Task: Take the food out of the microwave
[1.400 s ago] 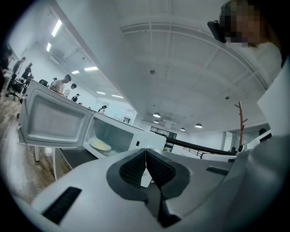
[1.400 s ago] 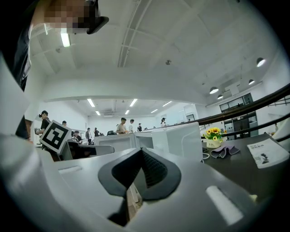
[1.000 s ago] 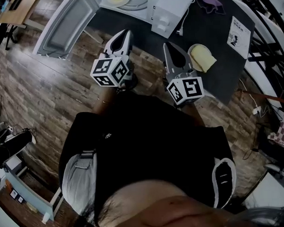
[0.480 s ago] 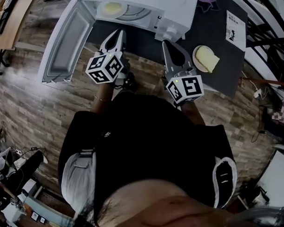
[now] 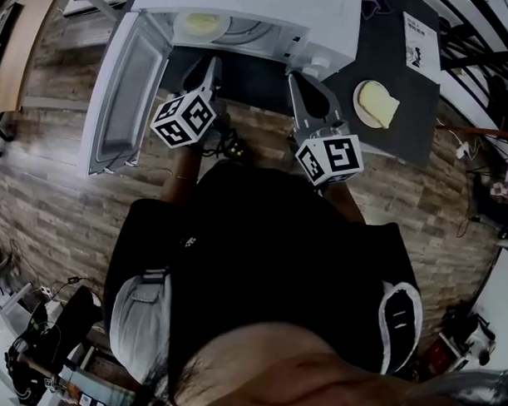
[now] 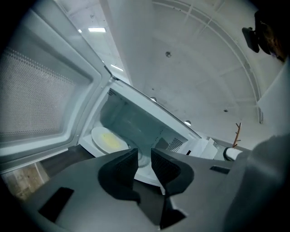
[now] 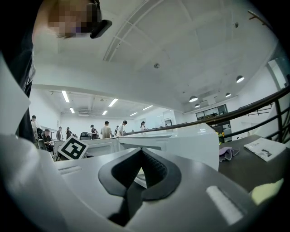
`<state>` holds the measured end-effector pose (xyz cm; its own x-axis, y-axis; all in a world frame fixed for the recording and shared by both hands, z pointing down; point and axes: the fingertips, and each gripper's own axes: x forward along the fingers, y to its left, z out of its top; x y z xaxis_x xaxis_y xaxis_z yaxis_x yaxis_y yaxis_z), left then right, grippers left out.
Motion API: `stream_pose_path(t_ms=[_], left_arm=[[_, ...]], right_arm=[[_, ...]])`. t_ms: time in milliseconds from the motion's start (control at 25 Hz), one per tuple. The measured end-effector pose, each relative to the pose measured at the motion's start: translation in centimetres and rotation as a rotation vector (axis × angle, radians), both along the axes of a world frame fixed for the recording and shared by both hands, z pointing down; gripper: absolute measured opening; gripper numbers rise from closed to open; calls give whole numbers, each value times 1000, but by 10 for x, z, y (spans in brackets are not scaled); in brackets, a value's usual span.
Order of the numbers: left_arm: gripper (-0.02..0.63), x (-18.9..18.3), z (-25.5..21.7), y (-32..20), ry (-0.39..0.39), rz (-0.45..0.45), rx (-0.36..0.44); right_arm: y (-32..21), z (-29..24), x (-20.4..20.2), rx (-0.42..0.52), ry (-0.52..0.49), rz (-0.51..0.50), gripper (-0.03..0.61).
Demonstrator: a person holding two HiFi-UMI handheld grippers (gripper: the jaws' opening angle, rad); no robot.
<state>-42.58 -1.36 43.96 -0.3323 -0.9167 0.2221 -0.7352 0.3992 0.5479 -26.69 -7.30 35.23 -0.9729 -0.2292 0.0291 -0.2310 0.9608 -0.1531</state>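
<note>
— While scanning outward from the body: any grip at the left hand-held gripper (image 6: 144,154)?
— None. Just been opening; now parted by a narrow slit, with nothing between. Aimed into the open microwave (image 5: 314,13).
— And at the right hand-held gripper (image 7: 141,152)?
— Pressed shut, empty, held near the microwave's front.
— Found the food (image 6: 110,141)?
— Yes: lying on a white plate (image 5: 221,29) at the left of the cavity, beyond the left tips, untouched. With door (image 5: 121,103) swung wide to the left.
— Anything further right?
— On the dark counter (image 5: 401,134), a second plate (image 5: 361,113) bearing something pale yellow; beyond, a printed sheet (image 5: 420,41) and a purple cloth (image 7: 228,152).
</note>
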Motion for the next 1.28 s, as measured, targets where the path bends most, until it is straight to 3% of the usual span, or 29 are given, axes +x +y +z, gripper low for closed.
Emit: stream_pose_path(t_ms=[480,840,1280], left_arm=[[140,-34,54,-8,206,-12,-53],[153,-62,77,-13,280,-85,-74],[153,-91,88,-17,354,-149,-38]], right_arm=[[-3,8,-7,-9,37,104,-2],[-8,14,-2,-5,69,155,-2],[-13,21,-5,-15,98,185,-2]])
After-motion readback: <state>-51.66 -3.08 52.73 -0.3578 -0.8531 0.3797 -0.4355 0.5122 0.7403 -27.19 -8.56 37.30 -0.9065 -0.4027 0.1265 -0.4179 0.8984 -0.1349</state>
